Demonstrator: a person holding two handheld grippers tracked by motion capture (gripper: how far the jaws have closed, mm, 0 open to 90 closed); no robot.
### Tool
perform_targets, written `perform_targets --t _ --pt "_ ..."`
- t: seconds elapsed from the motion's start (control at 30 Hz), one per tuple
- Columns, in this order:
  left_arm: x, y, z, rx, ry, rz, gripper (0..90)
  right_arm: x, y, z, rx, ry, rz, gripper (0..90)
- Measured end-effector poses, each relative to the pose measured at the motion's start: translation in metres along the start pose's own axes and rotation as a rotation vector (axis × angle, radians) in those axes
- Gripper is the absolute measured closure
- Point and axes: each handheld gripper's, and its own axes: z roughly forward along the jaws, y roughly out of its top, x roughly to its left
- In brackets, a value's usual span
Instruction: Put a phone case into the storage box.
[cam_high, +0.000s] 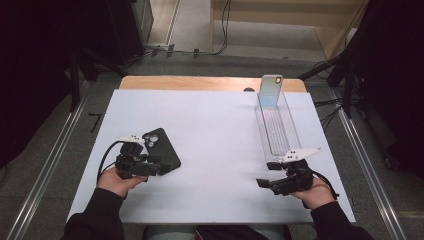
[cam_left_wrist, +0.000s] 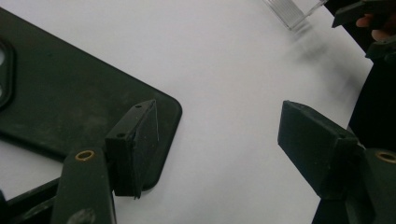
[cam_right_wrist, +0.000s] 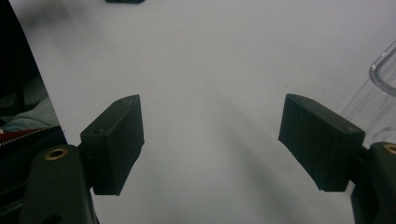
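A black phone case (cam_high: 161, 146) lies back-up on the white table (cam_high: 215, 135), left of centre. My left gripper (cam_high: 159, 167) rests at the case's near corner, pointing right. In the left gripper view one fingertip (cam_left_wrist: 140, 140) sits over the case (cam_left_wrist: 70, 102) corner, the jaws stand wide apart, and nothing is pinched in my left gripper (cam_left_wrist: 219, 119). My right gripper (cam_high: 267, 174) lies low at the near right, pointing left, just before a clear tray (cam_high: 277, 127). A phone (cam_high: 271, 89) leans upright at the tray's far end. My right gripper (cam_right_wrist: 212, 116) is open over bare table.
The clear tray's rim (cam_right_wrist: 383, 74) is close to the right jaw in the right gripper view. The tray's corner (cam_left_wrist: 292, 11) and the other hand's gripper (cam_left_wrist: 364, 14) lie far off in the left gripper view. Cables and stands surround the table.
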Motion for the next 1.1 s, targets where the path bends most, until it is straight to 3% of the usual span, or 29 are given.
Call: perform_targets --t 0.27,0.4,0.6,0.8,0.9,0.93,1.1 --pt "0.012 -0.001 -0.007 -0.026 0.046 -0.034 28.9 -0.001 -0.005 -0.003 0.001 -0.001 0.014 20.4" --pt "0.018 -0.001 -0.008 -0.032 0.112 -0.029 28.9 -0.001 -0.004 0.000 -0.002 0.012 0.010 20.3" --pt "0.037 0.005 -0.011 -0.036 0.180 -0.110 31.7 -0.001 -0.002 0.003 0.003 0.021 0.004 20.4" --pt "0.050 0.009 -0.018 -0.045 0.225 -0.130 60.4 0.000 0.000 0.005 0.016 0.029 0.008 20.4" --pt "0.058 0.009 -0.022 -0.068 0.243 -0.125 83.9 0.000 0.001 0.005 0.011 0.030 0.002 20.4" --pt "0.062 0.009 -0.023 -0.068 0.249 -0.133 88.2 0.000 0.001 0.005 0.010 0.031 0.002 20.4" --pt "0.079 0.011 -0.019 -0.049 0.277 -0.178 90.0 0.000 0.002 0.006 0.008 0.033 -0.005 20.4"
